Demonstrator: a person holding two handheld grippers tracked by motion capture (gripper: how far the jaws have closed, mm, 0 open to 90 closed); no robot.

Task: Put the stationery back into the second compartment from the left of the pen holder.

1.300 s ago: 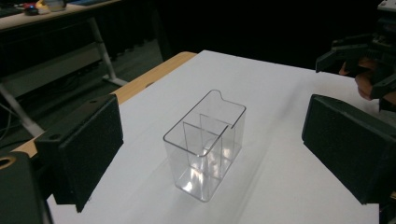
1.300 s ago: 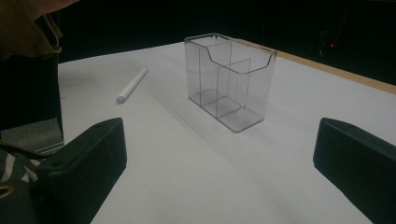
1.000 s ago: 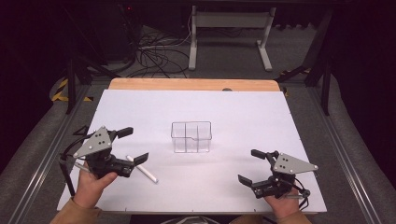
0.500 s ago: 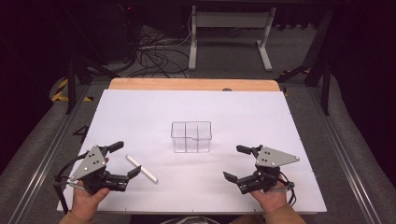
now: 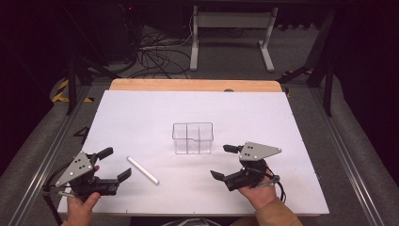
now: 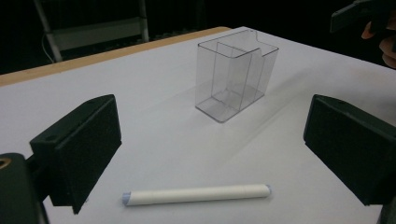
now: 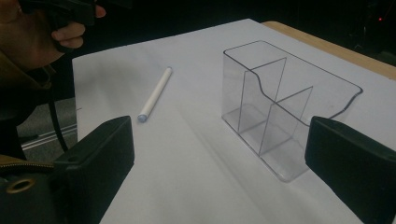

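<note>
The slim white cylindrical stick with bluish ends (image 5: 143,170), something like a capped marker or chalk, lies flat on the white surface (image 5: 263,113), near its front-left part and well apart from the clear plastic organiser box with inner dividers (image 5: 193,138) that stands upright near the middle. In the left gripper view the stick (image 6: 196,194) lies crosswise low between the two black jaws, with nothing touching it, and the box (image 6: 236,73) stands farther off beyond it. The left tool (image 5: 110,164) sits just beside the stick's near-left end with its jaws spread wide and empty. The right tool (image 5: 227,161) hovers just in front and to the right of the box, also wide and empty; its own view looks along the box (image 7: 280,107) toward the stick (image 7: 155,93). The step in hand appears to be the approach to pick up the stick. The next move likely calls for the left tool to come forward and down until the jaws straddle the stick's middle, then close; the round stick may roll if nudged by one jaw first.
</note>
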